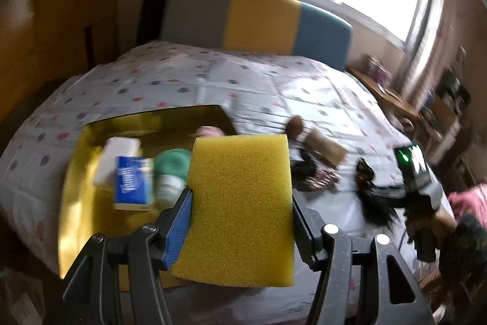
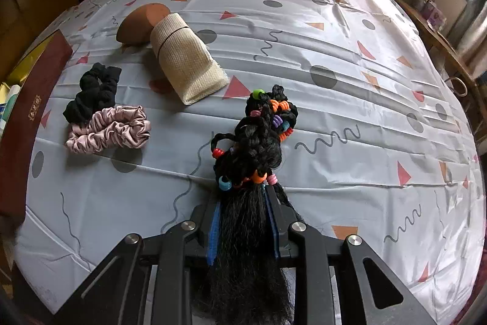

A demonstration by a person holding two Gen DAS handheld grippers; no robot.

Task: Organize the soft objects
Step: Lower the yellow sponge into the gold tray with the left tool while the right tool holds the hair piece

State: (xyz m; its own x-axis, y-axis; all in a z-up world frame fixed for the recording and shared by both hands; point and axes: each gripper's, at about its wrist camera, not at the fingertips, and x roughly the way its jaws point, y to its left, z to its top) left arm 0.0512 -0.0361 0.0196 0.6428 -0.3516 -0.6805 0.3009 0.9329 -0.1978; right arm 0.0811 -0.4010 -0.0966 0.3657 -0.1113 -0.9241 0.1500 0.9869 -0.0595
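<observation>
Left gripper [image 1: 242,203] spread wide, pinching sponge [image 1: 240,185] by its sides, carrying it clear above box [image 1: 79,172], likely for dropping in beside tissues [image 1: 134,183]. Right gripper [image 2: 243,221] nearly closed, clamping braid [image 2: 255,142] by loose hair, beaded end resting on sheet [image 2: 350,111] near scrunchies [image 2: 106,127].
</observation>
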